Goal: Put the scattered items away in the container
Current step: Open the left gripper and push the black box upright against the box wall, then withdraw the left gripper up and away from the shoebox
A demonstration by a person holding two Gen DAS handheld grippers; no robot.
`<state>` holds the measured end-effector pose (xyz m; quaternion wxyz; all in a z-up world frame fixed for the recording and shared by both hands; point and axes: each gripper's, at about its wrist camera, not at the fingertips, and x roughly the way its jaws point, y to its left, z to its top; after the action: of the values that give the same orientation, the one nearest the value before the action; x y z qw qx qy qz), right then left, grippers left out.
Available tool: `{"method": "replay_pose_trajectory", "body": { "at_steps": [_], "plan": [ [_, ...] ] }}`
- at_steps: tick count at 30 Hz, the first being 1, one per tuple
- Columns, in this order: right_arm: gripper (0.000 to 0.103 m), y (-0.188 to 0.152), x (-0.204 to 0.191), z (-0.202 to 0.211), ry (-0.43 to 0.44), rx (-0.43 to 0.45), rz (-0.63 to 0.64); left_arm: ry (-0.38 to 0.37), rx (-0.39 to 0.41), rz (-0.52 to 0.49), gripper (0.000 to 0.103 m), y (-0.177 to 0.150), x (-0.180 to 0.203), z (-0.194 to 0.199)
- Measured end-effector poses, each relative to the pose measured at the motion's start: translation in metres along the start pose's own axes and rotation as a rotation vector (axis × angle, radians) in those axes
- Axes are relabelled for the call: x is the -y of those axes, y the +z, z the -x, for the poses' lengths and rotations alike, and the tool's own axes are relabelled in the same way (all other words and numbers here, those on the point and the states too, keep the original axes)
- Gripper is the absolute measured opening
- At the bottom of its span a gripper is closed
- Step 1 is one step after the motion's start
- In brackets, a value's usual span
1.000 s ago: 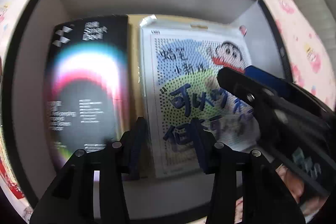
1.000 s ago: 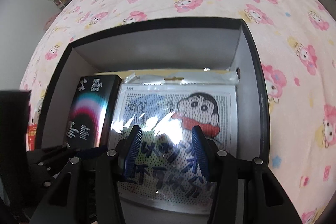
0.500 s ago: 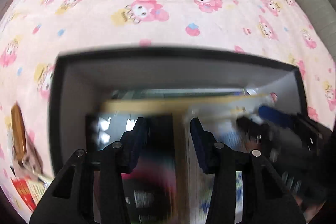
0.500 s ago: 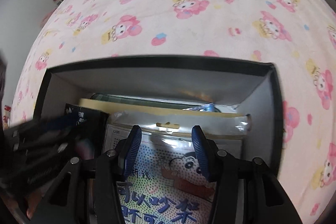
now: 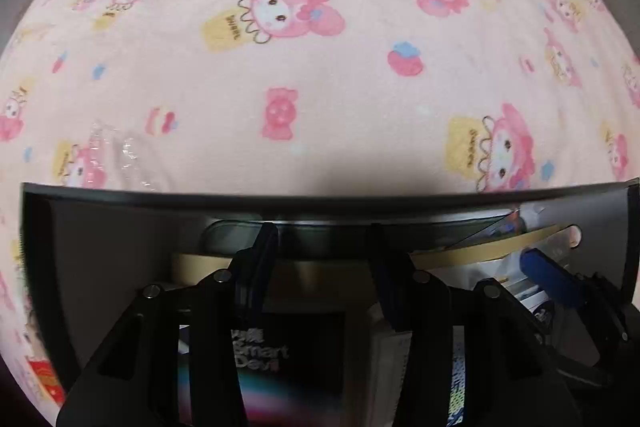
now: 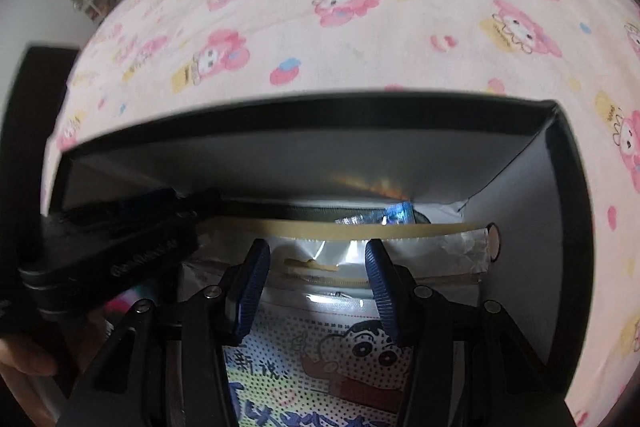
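Two grippers dip into one black box (image 6: 560,211) sitting on the pink cartoon bedsheet (image 5: 320,67). The left gripper (image 5: 322,267) has its jaws spread with nothing between them, poised over a black Smart Devil package (image 5: 288,359) lying flat in the box's left part. The right gripper (image 6: 316,279), jaws likewise apart and empty, hangs above a cartoon bead kit (image 6: 320,367) lying flat in the box's right part.
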<state>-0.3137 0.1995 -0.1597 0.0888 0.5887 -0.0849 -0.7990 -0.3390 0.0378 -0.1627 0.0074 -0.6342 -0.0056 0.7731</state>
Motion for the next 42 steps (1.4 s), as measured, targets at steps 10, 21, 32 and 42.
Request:
{"method": "replay_pose_trajectory", "body": {
  "at_steps": [10,21,32,42],
  "plan": [
    [0.048,-0.004,0.0,0.005,0.028,-0.026,0.03,-0.051,0.045,0.053,0.046,-0.005,-0.017,0.027],
    [0.047,-0.032,-0.004,0.047,0.066,0.024,0.011,-0.181,0.039,0.053,0.043,-0.089,-0.02,0.077],
    [0.047,-0.084,-0.008,0.071,0.103,0.007,0.009,-0.285,-0.008,-0.054,0.041,-0.112,-0.001,0.074],
    [0.047,-0.087,-0.008,0.056,0.129,-0.03,0.003,-0.31,-0.05,-0.042,0.034,-0.133,-0.012,0.068]
  ]
}}
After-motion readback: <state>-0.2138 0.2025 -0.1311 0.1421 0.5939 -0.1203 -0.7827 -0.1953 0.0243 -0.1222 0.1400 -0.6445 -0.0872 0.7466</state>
